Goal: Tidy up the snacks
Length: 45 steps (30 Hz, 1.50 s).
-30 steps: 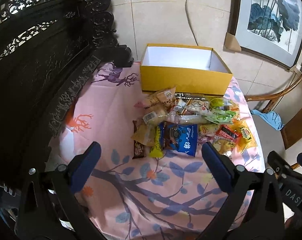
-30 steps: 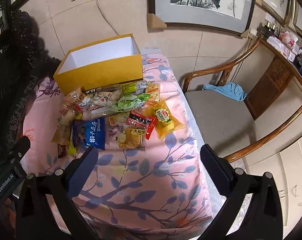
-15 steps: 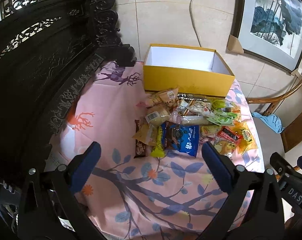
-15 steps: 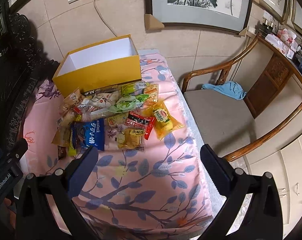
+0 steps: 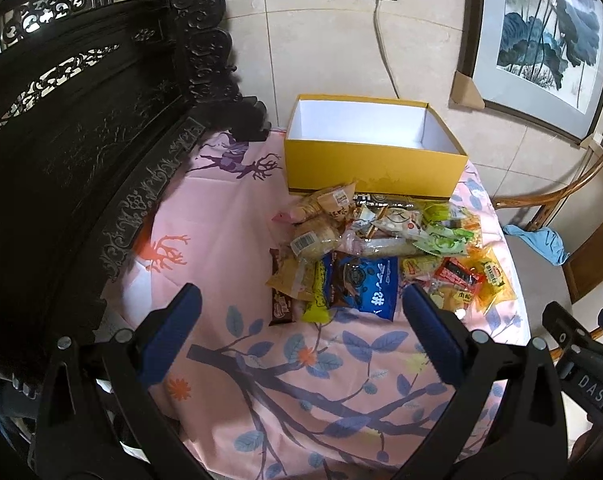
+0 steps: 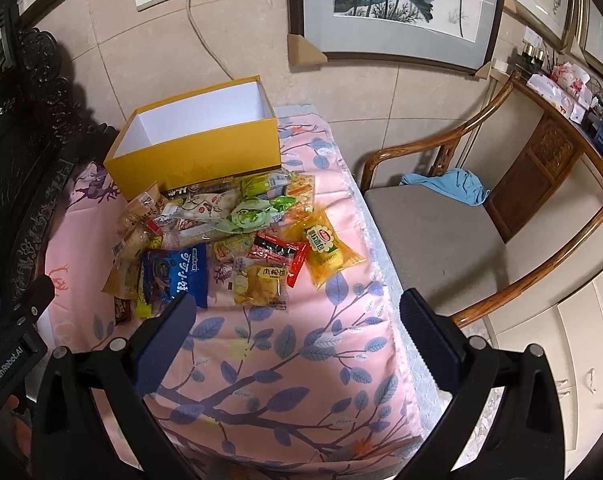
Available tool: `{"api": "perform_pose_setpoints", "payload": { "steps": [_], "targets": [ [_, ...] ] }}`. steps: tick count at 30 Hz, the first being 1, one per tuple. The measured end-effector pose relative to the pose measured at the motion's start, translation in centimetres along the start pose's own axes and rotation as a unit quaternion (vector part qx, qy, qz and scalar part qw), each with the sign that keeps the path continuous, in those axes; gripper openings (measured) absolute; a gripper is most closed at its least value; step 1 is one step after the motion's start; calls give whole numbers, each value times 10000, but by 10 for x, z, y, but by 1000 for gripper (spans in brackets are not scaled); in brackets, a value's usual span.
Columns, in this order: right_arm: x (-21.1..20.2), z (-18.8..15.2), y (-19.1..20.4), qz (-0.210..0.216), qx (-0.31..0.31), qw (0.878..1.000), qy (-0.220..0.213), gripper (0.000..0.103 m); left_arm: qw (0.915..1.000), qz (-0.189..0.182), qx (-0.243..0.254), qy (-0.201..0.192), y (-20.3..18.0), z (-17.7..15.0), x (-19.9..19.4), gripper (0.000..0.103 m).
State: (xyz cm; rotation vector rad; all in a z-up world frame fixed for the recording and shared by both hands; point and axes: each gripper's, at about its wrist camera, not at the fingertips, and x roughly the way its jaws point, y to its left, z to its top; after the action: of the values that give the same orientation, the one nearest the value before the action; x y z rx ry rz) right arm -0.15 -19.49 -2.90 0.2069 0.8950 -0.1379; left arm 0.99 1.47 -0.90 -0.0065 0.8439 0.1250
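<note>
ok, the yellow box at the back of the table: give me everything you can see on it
The yellow box is a lidless rectangular carton, apparently stiff card, yellow outside and plain white inside. Nothing shows in the part of the interior that is visible. It stands upright at the far end of the pink floral tablecloth, close to the tiled wall. A faint gold pattern marks the lower front wall. The snack pile lies right against its front base. Both grippers are well short of it.

The yellow box [image 5: 371, 172] sits open and empty, white inside. Right in front of it is the snack pile [image 5: 385, 252], all lying flat: blue cookie bag [image 5: 363, 284] on the near edge, green packs [image 6: 257, 210] closer to the box.
</note>
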Motion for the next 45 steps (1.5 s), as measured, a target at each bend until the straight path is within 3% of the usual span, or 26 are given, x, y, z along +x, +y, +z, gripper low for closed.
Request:
{"api": "perform_pose_setpoints", "payload": {
  "steps": [5, 8, 11, 13, 15, 18, 21, 23, 25, 29, 30, 31, 32, 33, 34, 37, 40, 42, 44, 45],
  "targets": [
    [4, 1, -2, 53, -48, 9999, 108, 102, 9999, -139, -28, 29, 2, 1, 4, 101],
    [14, 5, -10, 448, -88, 9989, 134, 102, 9977, -567, -206, 311, 9, 2, 18, 101],
    [23, 8, -15, 661, -892, 9934, -276, 102, 9934, -1113, -201, 200, 14, 1, 33, 101],
    [38, 9, -24, 1337, -1353, 9817, -97, 102, 9949, -979, -51, -237, 16, -2, 42, 101],
    [56, 10, -36, 1291, -1277, 9834, 14, 102, 9965, -724, 192, -376, 12, -7, 57, 101],
    [103, 13, -47, 1026, -1020, 9886, 413, 102, 9976, -562, 404, -28, 4, -15, 87, 101],
    [138, 21, -41, 602, -1373, 9886, 117, 102, 9951, -738, 376, 543, -2, -23, 121, 101],
    [168, 29, -46, 636, -1519, 9861, 200, 102, 9922, -864, 368, 824, -10, -31, 137, 101],
    [192, 38, -57, 807, -1470, 9854, 280, 102, 9904, -683, 618, 1029, -22, -36, 153, 101],
    [243, 33, -61, 924, -1571, 9801, 783, 101, 9840, -824, 920, 1281, -51, -36, 177, 101],
    [251, 27, -59, 965, -1547, 9792, 894, 94, 9839, -790, 985, 1262, -55, -35, 182, 101],
    [249, 22, -56, 872, -1607, 9806, 705, 81, 9836, -739, 1040, 1272, -59, -34, 186, 101],
    [243, 18, -50, 813, -1731, 9797, 597, 76, 9831, -658, 1081, 1327, -65, -33, 193, 101],
    [238, 18, -49, 849, -1698, 9801, 572, 55, 9826, -646, 1086, 1364, -69, -32, 198, 101],
    [235, 18, -50, 792, -1612, 9822, 544, 46, 9824, -616, 1105, 1376, -72, -31, 205, 101],
    [224, 19, -70, 1122, -759, 9886, 665, 43, 9779, -414, 1354, 1538, -88, -35, 226, 101],
    [209, 17, -72, 1090, -751, 9895, 585, 43, 9814, -62, 1778, 715, -105, -48, 224, 101],
    [198, 15, -71, 1101, -793, 9894, 516, 43, 9841, -42, 1712, 471, -104, -52, 225, 101],
    [187, 16, -74, 1197, -625, 9898, 457, 42, 9879, -159, 1426, 589, -96, -51, 225, 101],
    [182, 16, -76, 1215, -531, 9901, 450, 42, 9861, -158, 1529, 634, -98, -51, 225, 101]
  ]
}}
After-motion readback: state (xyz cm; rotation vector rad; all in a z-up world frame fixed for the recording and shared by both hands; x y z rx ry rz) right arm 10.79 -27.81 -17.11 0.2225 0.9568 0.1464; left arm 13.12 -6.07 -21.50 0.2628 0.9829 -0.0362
